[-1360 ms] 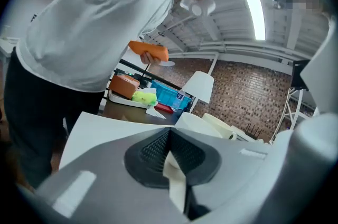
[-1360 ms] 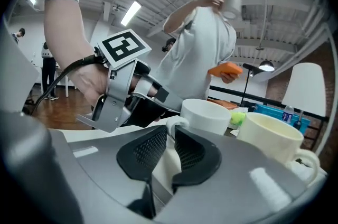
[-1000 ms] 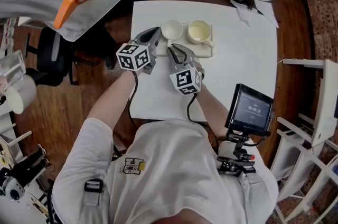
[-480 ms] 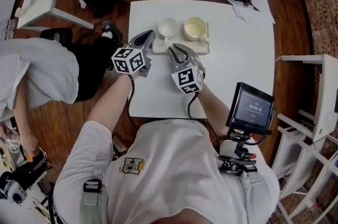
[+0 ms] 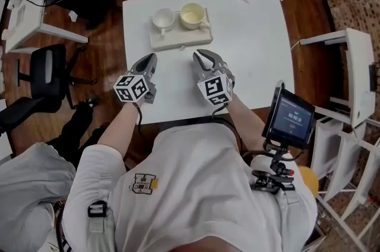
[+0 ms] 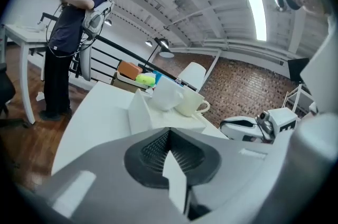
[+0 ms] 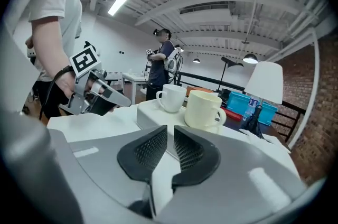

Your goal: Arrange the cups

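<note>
From the head view I see both cups on a white slab at the far left part of the worktop: the white cup on the left and the cream cup just beside it on the right, the two upright and not touching. The cream cup's handle points right.

My left claw hovers at the worktop's left edge, nearer to me than the slab and off its near left corner, well clear of the white cup. Its own view shows the ribbed pads clenched together with nothing caught in them, and the two cups stand ahead beyond the slab's corner.

My right claw sits near the slab's near right corner, apart from it, with the cream cup beyond it and slightly left. Its jaws have just been closing; a narrow slit remains between the pads and nothing is in it, so it grips nothing. In its view the cream cup stands straight ahead past the pads, the white cup left of it
</note>
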### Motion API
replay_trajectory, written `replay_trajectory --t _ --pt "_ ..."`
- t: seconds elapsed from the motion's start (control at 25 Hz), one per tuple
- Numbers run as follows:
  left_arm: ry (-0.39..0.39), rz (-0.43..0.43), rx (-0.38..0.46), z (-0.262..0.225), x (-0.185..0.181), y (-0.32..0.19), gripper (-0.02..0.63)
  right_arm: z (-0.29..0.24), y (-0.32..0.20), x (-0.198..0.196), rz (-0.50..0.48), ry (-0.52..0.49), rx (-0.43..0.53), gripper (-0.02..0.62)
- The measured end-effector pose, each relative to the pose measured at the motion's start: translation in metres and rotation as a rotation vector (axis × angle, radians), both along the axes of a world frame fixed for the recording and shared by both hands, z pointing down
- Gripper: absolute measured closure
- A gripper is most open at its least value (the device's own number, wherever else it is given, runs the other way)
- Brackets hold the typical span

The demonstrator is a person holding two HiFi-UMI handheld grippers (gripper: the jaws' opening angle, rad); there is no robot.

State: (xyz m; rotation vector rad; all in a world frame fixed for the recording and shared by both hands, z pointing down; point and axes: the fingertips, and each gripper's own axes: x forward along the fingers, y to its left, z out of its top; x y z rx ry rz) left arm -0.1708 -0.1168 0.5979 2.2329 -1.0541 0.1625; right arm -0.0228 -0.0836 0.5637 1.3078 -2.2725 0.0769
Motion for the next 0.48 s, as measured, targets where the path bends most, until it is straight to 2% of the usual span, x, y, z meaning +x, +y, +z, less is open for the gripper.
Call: replay_trajectory --t 0.48 --pt "-0.065 -0.051 -0.088 0.022 0.062 0.137 0.607 0.021 0.085 0.109 -0.016 0.018 -0.056 0.588"
